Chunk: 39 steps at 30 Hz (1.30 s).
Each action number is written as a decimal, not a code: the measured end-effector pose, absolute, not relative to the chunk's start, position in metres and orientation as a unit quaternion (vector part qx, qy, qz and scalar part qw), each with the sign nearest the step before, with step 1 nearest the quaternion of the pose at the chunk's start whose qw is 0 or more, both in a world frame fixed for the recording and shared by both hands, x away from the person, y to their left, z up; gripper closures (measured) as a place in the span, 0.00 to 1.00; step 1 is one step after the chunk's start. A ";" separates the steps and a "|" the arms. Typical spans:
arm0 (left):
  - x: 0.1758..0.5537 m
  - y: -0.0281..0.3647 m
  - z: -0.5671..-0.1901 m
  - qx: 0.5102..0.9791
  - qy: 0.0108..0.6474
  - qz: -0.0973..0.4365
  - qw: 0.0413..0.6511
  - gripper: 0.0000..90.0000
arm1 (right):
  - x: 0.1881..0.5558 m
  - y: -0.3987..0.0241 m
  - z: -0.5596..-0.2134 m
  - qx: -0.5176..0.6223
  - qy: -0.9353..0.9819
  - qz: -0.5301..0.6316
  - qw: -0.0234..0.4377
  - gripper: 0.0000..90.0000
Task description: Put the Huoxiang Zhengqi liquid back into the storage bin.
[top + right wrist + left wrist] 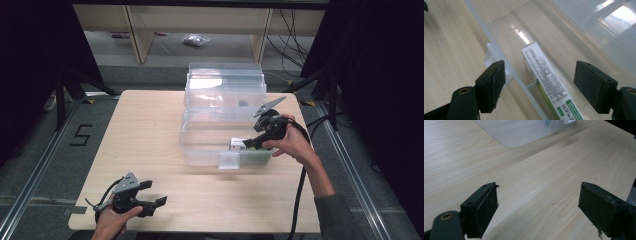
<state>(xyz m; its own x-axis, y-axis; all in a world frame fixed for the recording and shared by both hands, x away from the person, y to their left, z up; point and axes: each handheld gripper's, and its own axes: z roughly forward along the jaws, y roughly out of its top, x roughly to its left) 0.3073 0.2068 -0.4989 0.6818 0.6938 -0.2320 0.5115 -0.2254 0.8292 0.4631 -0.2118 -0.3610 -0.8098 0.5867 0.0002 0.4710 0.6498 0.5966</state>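
right gripper (537, 85): fingers (491, 85) spread wide, pads touching nothing. the white-and-green carton (549, 85) lies flat between and below them, on the floor of the clear plastic bin (499, 60), just inside its near wall; the bin's latch tab (229, 160) sits just outside that wall. in the high view the right gripper (248, 144) reaches into the bin (200, 150) from the right, directly over the carton (237, 144). left gripper (537, 212): fingers (482, 212) wide apart, holding nothing, low over bare bench (536, 175), well clear of the bin, whose corner (509, 135) lies ahead.
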 end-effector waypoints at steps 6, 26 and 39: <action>0.307 0.207 -0.499 0.777 0.388 0.096 0.486 0.17 | 0.452 -0.206 -0.363 0.295 0.899 0.310 0.095 0.28; 0.307 0.207 -0.498 0.777 0.388 0.097 0.487 0.17 | 0.426 -0.205 -0.367 0.316 0.884 0.333 0.092 0.26; 0.307 0.206 -0.498 0.776 0.390 0.098 0.487 0.17 | 0.411 -0.205 -0.370 0.313 0.880 0.344 0.097 0.25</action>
